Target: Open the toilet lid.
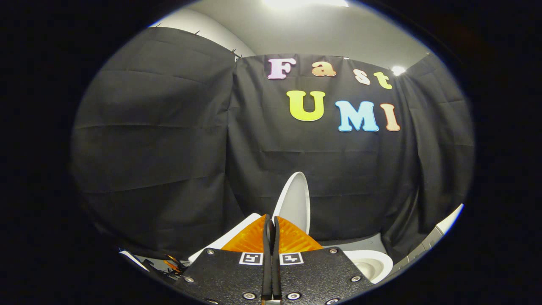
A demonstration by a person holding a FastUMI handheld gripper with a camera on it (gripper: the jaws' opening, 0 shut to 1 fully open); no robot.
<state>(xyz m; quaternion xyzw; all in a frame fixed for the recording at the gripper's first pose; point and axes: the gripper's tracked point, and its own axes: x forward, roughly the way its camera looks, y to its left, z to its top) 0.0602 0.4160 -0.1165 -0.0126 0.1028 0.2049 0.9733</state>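
Observation:
The white toilet lid [295,201] stands raised and nearly upright just beyond my fingertips, seen almost edge-on against the black cloth wall. Below it to the right is the open white toilet bowl [370,263]. Another white part of the toilet [226,240] shows left of the fingers. My gripper [271,218] is shut, its two fingers pressed together with nothing visible between them, their tips overlapping the lid's lower part in the view. I cannot tell whether the tips touch the lid.
Black cloth walls [169,140] close the booth behind and to the left. A white panel edge [449,220] rises at the right. Some dark and orange clutter [171,264] lies low at the left, beside the toilet.

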